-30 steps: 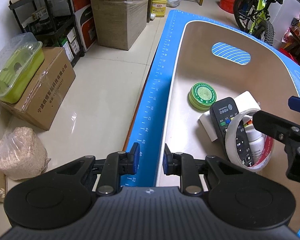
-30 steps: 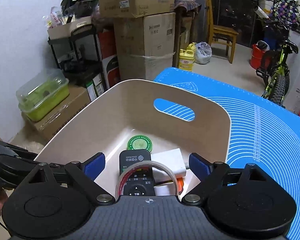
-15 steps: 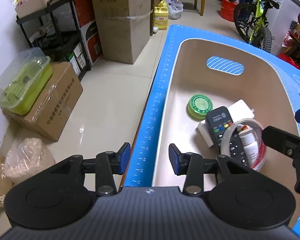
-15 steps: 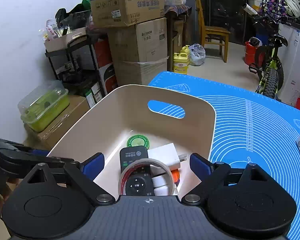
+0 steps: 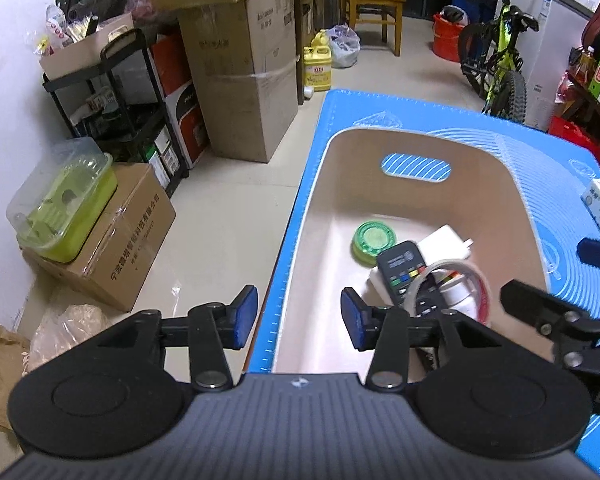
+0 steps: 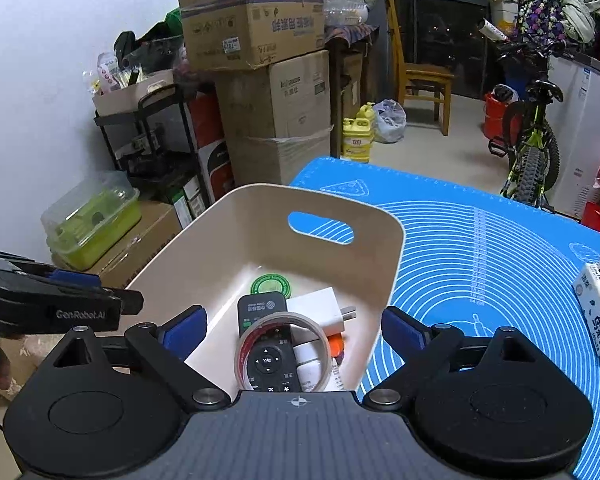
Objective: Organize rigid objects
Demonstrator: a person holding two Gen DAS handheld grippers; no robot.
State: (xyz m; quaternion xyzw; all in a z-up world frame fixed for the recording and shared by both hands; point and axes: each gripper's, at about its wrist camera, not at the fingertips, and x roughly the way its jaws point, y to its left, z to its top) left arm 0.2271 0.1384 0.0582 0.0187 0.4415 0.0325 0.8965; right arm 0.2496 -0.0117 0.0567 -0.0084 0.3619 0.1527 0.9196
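Tongs, left (image 5: 296,318), have just been opening, gripping nothing; right tongs (image 6: 294,330) are gaping empty above beige plastic bin (image 6: 380,248).

We have just been opening the left gripper (image 5: 296,318) off the bin (image 5: 300,240) wall, nothing between its jaws; both grippers have lifted back

On the side of the left gripper (image 6: 80,312) I can read "GenRobot.AI" in the right wrist view. The blue mat (image 5: 276,312) has ruler marks along its left edge, but the numbers are too small for me. Other labels have Chinese print which I cannot read.
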